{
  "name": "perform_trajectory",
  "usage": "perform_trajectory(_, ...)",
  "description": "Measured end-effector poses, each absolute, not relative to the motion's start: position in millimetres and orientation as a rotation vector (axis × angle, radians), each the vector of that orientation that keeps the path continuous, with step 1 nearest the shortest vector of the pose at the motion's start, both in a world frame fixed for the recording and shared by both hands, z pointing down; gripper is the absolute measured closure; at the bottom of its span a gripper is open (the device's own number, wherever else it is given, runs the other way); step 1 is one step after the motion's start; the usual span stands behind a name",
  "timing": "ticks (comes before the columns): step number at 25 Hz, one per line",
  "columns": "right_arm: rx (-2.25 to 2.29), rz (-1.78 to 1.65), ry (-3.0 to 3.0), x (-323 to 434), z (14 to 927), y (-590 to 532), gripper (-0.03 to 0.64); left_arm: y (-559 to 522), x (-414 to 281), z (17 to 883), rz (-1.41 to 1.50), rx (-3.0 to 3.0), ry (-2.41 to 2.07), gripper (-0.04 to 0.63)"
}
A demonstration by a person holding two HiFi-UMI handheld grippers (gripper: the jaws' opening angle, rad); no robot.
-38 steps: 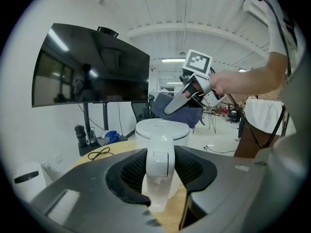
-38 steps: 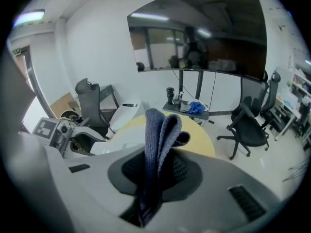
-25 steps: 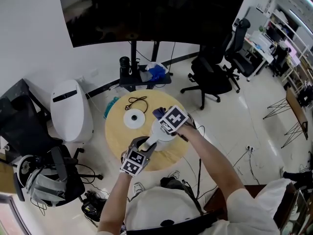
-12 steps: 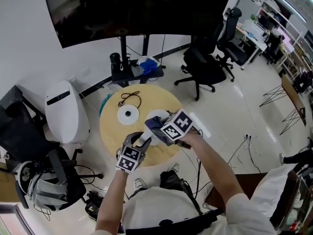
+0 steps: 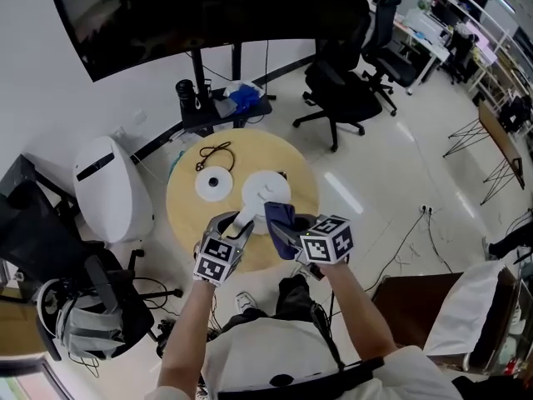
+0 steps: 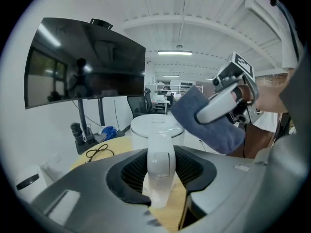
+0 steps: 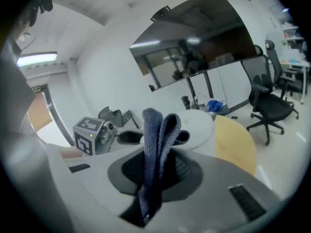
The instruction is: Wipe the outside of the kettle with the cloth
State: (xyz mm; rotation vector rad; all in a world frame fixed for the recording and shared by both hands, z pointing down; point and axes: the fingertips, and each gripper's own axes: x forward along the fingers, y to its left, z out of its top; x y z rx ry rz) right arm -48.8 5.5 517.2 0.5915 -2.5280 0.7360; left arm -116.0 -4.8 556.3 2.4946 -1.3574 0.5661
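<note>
On the round tabletop [image 5: 187,211], right of centre, the kettle [image 5: 268,190] stood with its handle [image 6: 160,161] clamped by the left gripper [image 5: 236,226], while the right gripper [image 5: 291,230], pinching the folded cloth [image 5: 279,219] beside it, likely needed flat, firm contact on its wall.

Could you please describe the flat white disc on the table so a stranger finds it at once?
Find the round wooden table below the big dark screen. On it, left of the white kettle and right beside the coiled black cord, lies the disc: flat, white, with a small mark at its centre.
</note>
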Motion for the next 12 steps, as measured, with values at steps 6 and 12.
perform_trajectory(6,0.528,1.047,-2.505,-68.2,567.9,16.2,0.554,-2.2,-117.9,558.6,0.601,2.49,-1.327,0.431)
perform_trajectory(12,0.586,1.373,-2.384,-65.4,638.4,14.5,0.554,-0.5,-118.6,559.8,0.641,2.484,-1.294,0.43)
